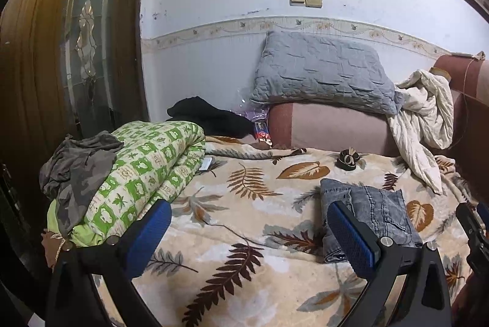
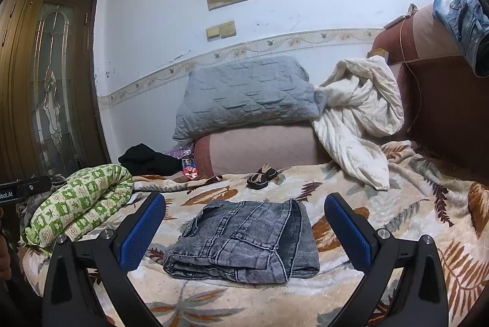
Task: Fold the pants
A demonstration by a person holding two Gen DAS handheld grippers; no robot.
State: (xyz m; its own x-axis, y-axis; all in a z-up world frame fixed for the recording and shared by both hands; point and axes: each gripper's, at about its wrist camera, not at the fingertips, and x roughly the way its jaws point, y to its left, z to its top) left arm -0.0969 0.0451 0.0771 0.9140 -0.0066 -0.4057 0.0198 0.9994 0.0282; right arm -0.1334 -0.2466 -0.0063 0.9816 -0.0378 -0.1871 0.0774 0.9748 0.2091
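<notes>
Grey denim pants (image 2: 244, 241) lie folded into a compact rectangle on the leaf-print blanket (image 2: 382, 214). My right gripper (image 2: 244, 232) is open, its blue pads on either side of the pants and a little nearer the camera, holding nothing. In the left wrist view the same folded pants (image 1: 373, 214) sit to the right, partly hidden behind the right blue pad. My left gripper (image 1: 250, 235) is open over bare blanket (image 1: 244, 220), left of the pants. The right gripper's black body (image 1: 473, 232) shows at the far right edge.
A folded green-and-white quilt (image 1: 143, 171) with a camouflage garment (image 1: 79, 168) on it lies at left. A grey pillow (image 2: 247, 95), a crumpled white sheet (image 2: 357, 113), a black garment (image 2: 146, 159) and a small dark object (image 2: 262, 177) lie behind. Blue jeans (image 2: 461, 15) hang on the headboard.
</notes>
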